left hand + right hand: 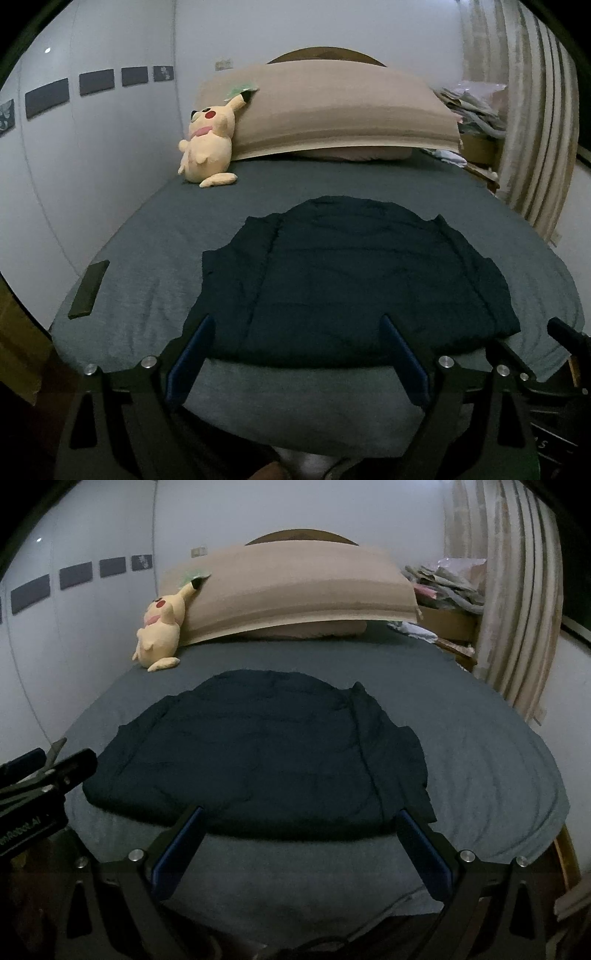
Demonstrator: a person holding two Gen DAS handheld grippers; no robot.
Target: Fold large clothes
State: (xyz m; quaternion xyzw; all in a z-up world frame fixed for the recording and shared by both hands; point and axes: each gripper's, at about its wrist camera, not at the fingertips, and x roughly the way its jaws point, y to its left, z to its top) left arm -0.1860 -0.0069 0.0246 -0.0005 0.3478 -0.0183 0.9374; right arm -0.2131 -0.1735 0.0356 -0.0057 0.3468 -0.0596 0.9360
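We see both grippers spread wide, gripping nothing: left gripper [297,325], right gripper [301,816], hovering at the bed's [147,258] near edge. Dark garment [354,273] lies flat mid-bed, possibly a jacket; light's too dim. Plush toy [207,144] leans against the pillow [332,107].

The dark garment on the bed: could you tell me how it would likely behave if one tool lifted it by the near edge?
The dark garment looks quilted and puffy, so it would probably sag yet keep some bulk. Its loose side flaps would likely trail. Both the left tool and right tool are open, holding nothing.
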